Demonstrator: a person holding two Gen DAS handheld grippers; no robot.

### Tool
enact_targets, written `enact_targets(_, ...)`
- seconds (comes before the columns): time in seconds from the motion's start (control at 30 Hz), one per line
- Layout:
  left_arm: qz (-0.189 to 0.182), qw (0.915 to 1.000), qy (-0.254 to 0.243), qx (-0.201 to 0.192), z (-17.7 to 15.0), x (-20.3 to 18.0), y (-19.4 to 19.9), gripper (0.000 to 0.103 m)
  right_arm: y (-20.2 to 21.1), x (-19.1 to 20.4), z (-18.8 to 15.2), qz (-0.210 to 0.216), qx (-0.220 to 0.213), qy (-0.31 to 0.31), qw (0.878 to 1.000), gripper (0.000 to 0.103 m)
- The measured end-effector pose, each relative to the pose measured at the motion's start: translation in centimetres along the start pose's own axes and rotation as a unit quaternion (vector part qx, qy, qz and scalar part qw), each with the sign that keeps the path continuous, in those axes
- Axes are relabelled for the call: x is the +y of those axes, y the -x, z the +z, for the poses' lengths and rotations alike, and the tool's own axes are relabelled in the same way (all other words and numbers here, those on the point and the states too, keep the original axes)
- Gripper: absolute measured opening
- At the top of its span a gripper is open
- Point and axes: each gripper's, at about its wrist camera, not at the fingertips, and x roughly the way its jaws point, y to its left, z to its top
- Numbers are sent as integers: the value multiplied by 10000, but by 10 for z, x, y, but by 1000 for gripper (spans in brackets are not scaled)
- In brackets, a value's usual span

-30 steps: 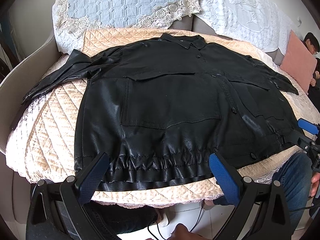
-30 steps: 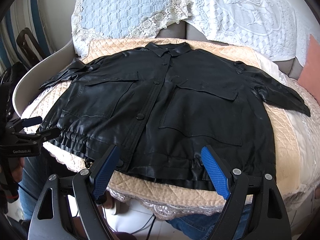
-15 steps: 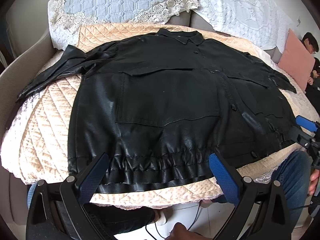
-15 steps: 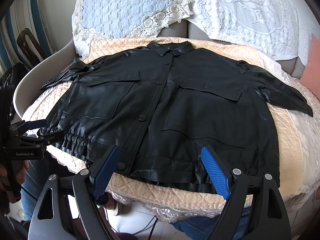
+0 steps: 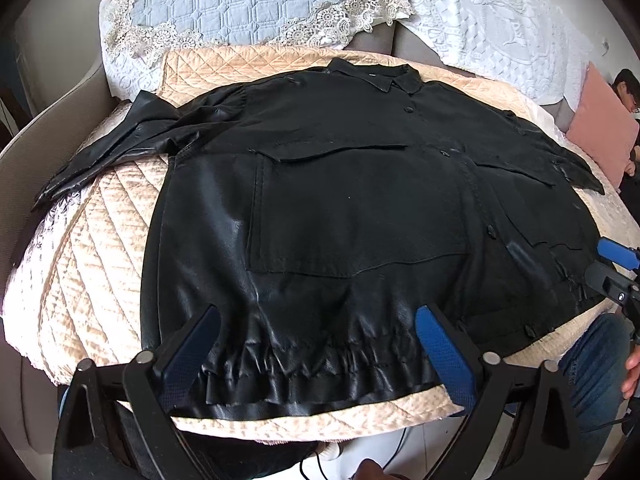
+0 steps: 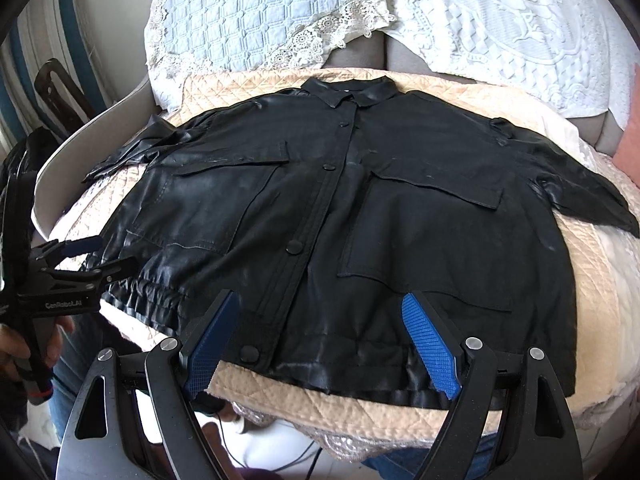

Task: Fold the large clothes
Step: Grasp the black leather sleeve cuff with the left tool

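Note:
A large black shiny jacket [image 5: 340, 208] [image 6: 360, 216] lies flat and buttoned on a beige quilted cover, collar toward the back, both sleeves spread outward. My left gripper [image 5: 316, 352] hangs open over the gathered hem on the jacket's left half, nothing between its blue pads. My right gripper [image 6: 320, 340] is open too, hovering over the hem near the lowest button [image 6: 251, 354]. Each gripper shows in the other view: the right one [image 5: 616, 268] at the hem's right corner, the left one [image 6: 86, 258] at the hem's left corner.
The beige quilted cover [image 5: 92, 264] drapes over a sofa seat with a curved grey armrest [image 6: 80, 152]. Blue and white lace cushions [image 5: 248, 4] lean behind. A pink pillow [image 5: 600, 136] and another person [image 5: 628, 88] are at far right. A cable trails on the floor below.
Both grippers have moved forward and lower toward the jacket's hem; their blue pads now overlap the hem edge. Both stay open.

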Motion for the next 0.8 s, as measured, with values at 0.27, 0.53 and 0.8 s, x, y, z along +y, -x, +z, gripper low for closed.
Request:
enact_targets(0.27, -323, 9991, 285, 16, 10, 17, -17, 93, -18, 5, 15, 64, 55, 26, 10000, 84)
enact_targets(0.53, -351, 9933, 1099, -46, 39, 70, -31, 82, -44, 25, 38, 210, 87, 351, 9991, 84)
enact_targets(0.8, 908, 9761, 1885, -594, 90, 201, -44, 82, -66, 33, 55, 361, 130, 438, 9983, 84)
